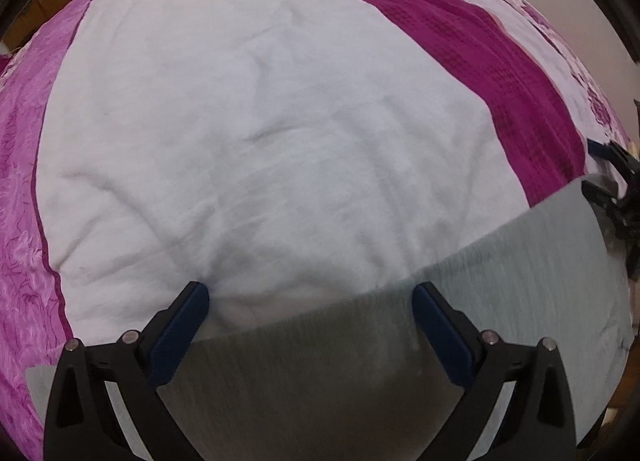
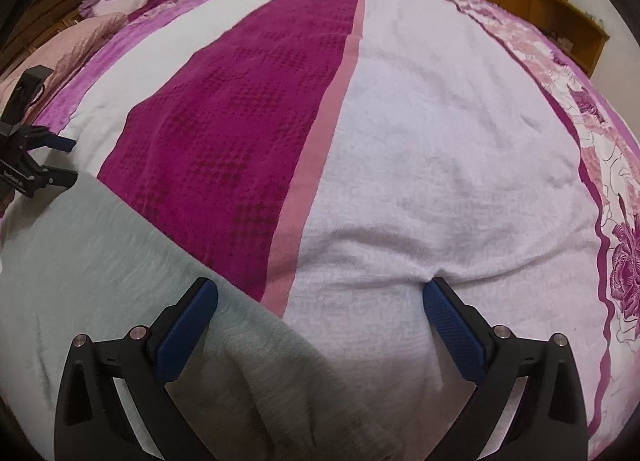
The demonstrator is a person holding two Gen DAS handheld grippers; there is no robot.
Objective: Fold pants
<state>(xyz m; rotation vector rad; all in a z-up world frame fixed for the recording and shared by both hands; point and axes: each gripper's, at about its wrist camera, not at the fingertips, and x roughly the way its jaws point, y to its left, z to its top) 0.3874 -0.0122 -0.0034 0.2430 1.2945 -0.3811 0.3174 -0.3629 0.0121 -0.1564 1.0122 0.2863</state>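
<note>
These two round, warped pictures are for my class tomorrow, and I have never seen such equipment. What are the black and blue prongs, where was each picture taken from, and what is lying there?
Each picture comes from a wide-angle camera mounted on a hand-held two-finger gripper, looking forward along its fingers. The black prongs with blue pads are those fingers.

One view shows the left gripper, the other the right gripper. Both stand open and grip nothing.

Below them lies a bed covered by a magenta, white and pink striped bedspread. On it rest the soft grey knit pants, spread near both grippers; their edge runs between each pair of fingers.

Each camera also catches the other gripper at the picture's side edge.
</note>
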